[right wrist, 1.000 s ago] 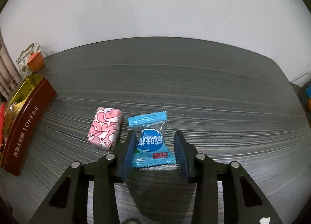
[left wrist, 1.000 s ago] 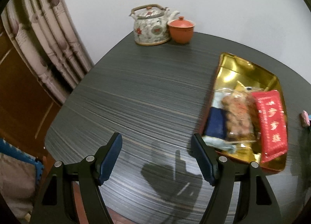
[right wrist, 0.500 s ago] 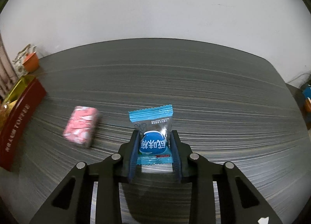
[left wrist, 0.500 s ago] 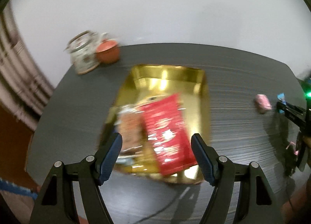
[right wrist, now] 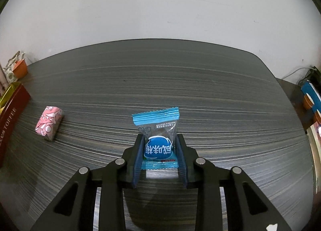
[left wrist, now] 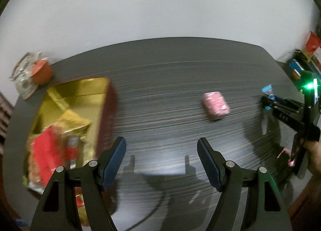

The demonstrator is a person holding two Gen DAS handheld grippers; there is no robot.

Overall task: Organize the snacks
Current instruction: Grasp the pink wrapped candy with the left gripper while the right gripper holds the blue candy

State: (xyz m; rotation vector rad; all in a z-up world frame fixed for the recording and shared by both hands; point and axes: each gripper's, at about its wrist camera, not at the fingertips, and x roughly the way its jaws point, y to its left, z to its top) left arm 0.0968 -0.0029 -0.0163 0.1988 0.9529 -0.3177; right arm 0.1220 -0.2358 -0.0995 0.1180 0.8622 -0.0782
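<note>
Two loose snacks not yet boxed. Step in hand, by the look of it: pickup of the first.

Pinched in the right gripper (right wrist: 159, 140), jaws having just been closing on it from both sides: a blue sweet packet (right wrist: 156, 116), gripped across its lower half, crimped top edge standing up ahead of the pads. Hard to tell whether lifted clear of the counter (right wrist: 180, 82) or only just resting on it.

Lying flat on the counter, between that packet and the toffee box (right wrist: 12, 106) and nearer the box: a pink wrapped sweet (right wrist: 49, 123), untouched.

Left gripper (left wrist: 161, 146) spread wide and holding nothing, over bare counter between box and pink sweet, in a badly blurred view.

Next, probably: raise the blue packet, carry it across to the box at the left, and let go over the bare gold lining at the far end, the near end being crowded with a red packet (left wrist: 46, 150) and other wrappers. Worth clearing the box wall before lowering. For the left gripper, likely a reach forward to straddle the pink sweet and close.
</note>
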